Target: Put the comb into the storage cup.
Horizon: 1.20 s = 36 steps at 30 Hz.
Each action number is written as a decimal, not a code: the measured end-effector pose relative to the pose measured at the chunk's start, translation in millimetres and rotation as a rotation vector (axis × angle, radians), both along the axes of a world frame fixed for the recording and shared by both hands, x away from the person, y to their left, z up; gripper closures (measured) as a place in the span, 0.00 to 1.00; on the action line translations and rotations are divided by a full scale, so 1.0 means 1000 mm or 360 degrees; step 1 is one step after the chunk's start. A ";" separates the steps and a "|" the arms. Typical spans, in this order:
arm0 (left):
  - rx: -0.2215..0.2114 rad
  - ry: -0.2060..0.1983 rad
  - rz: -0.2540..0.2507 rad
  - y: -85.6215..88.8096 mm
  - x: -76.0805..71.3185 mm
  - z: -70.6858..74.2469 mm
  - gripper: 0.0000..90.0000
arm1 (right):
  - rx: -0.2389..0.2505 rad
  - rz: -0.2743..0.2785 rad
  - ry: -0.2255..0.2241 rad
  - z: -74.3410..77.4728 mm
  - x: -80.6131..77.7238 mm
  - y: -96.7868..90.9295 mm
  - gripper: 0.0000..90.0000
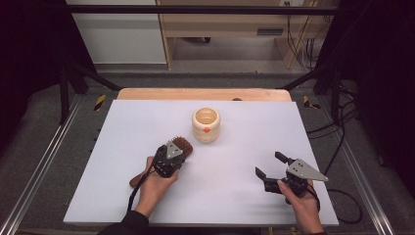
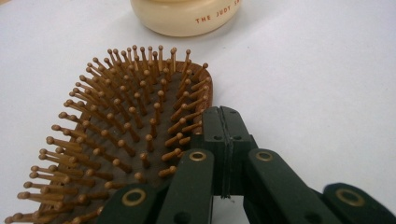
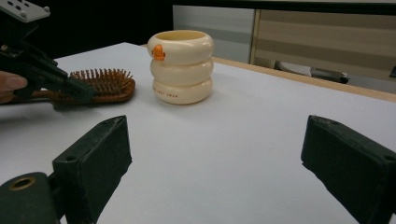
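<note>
A wooden hairbrush [image 1: 177, 148] lies bristles up on the white bench [image 1: 244, 166], left of the middle in the high view, just below a cream ringed cup [image 1: 206, 125]. The left tongs [image 2: 223, 122] are clenched tight with nothing between them, tips at the brush's edge; it is hard to tell if they touch it. The right tongs [image 3: 215, 158] hang released at the lower right, well apart from both things. The step looks like getting hold of the brush. Next, the left tongs would need to spread and close on it. Beyond the bench are grey floor, cables and wooden furniture.
</note>
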<state>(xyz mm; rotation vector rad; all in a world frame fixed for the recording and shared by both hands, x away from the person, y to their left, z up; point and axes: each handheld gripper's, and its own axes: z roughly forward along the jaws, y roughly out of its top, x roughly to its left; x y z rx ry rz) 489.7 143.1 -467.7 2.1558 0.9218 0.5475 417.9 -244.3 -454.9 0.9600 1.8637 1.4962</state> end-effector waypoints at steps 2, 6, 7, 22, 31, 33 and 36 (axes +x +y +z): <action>-0.0007 0.0006 0.0015 0.000 0.001 0.000 1.00 | 0.0000 0.0000 0.0001 0.000 0.000 0.000 0.09; -0.0018 0.0013 0.0031 0.000 0.003 0.000 1.00 | -0.0002 0.0000 -0.0001 0.000 0.000 0.000 0.09; -0.0020 0.0013 0.0033 0.000 0.003 0.000 1.00 | -0.0001 0.0000 0.0000 0.000 0.000 0.000 0.09; -0.0056 0.0017 0.0075 -0.001 0.005 -0.001 1.00 | -0.0003 0.0001 0.0002 0.000 0.000 0.000 0.09; -0.0081 0.0028 0.0082 -0.001 0.005 -0.001 1.00 | -0.0002 0.0002 0.0002 0.000 0.000 0.000 0.09; -0.0079 0.0035 0.0082 -0.001 0.006 -0.001 1.00 | -0.0003 0.0003 0.0003 0.000 0.000 0.000 0.09; -0.0077 0.0037 0.0082 -0.002 0.006 -0.002 1.00 | -0.0001 0.0002 0.0001 0.000 0.000 0.000 0.09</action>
